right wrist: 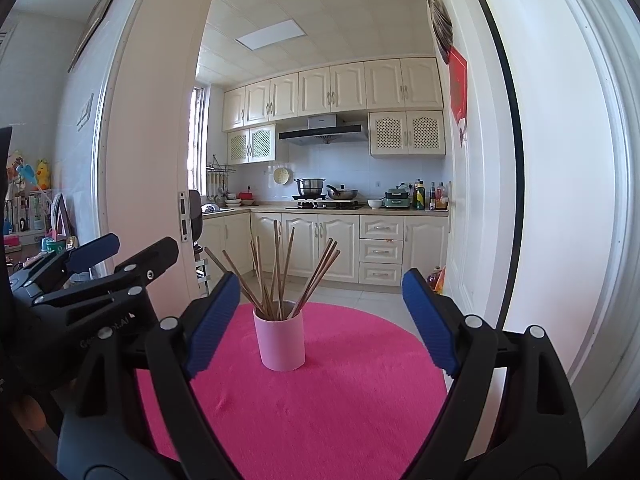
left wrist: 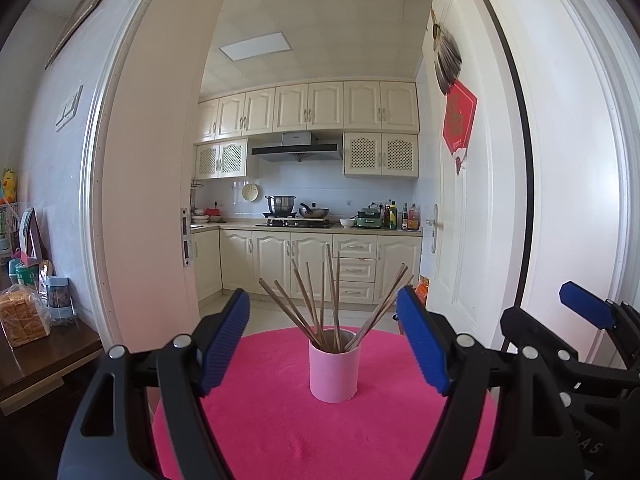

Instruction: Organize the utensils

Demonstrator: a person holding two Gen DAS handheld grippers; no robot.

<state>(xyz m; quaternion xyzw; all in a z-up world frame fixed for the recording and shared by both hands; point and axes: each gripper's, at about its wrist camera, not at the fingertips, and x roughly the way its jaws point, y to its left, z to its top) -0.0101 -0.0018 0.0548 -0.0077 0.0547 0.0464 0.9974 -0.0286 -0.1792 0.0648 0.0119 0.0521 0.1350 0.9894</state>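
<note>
A pink cup point(left wrist: 334, 366) point(right wrist: 280, 342) stands upright on a round table with a bright pink cloth point(left wrist: 280, 432) point(right wrist: 320, 400). Several brown chopsticks point(left wrist: 320, 300) point(right wrist: 280, 276) fan out of the cup. My left gripper point(left wrist: 324, 336) is open, its blue pads point(left wrist: 224, 340) on either side of the cup and nearer the camera than it. My right gripper point(right wrist: 320, 320) is open too, the cup just left of its middle, with nothing between the fingers. Each gripper shows at the edge of the other's view.
Beyond the table an open doorway leads into a kitchen with cream cabinets point(left wrist: 312, 264) and a stove with pots point(right wrist: 320, 196). A white door point(left wrist: 472, 200) stands open at the right. A dark side table point(left wrist: 40, 352) with bread and jars lies at the left.
</note>
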